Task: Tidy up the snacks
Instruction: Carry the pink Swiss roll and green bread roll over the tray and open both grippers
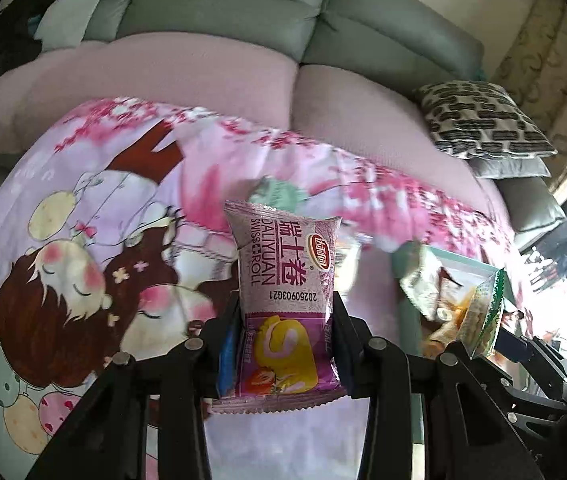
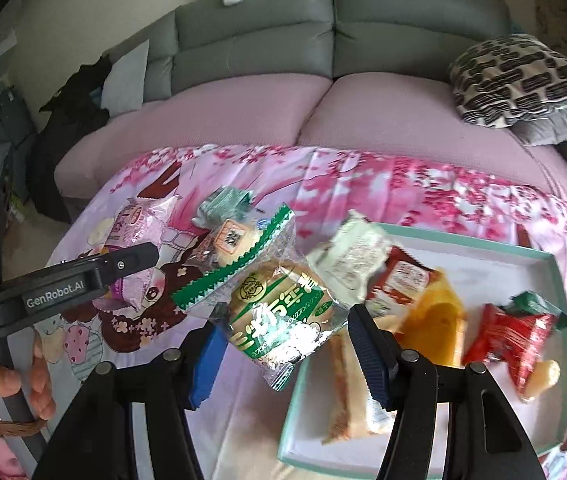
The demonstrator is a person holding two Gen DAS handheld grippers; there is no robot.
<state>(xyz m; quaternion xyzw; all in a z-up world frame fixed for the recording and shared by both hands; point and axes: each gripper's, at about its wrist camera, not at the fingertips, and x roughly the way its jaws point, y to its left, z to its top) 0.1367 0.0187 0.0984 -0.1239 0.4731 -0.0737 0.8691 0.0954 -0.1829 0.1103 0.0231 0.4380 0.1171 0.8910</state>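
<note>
Purple Swiss roll packet and green-edged cake packet both lifted above tray.

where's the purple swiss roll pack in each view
Left wrist: swiss roll pack at centre, upright, clamped in the left hand-held gripper.
Right wrist: same pack at left, partly hidden behind the left hand-held gripper's black finger.
Shared landmark: black-and-white cushion on the sofa, upper right in both.

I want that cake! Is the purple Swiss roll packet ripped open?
Shut. The purple Swiss roll packet shows both crimped ends sealed, puffy, no tear visible.
</note>
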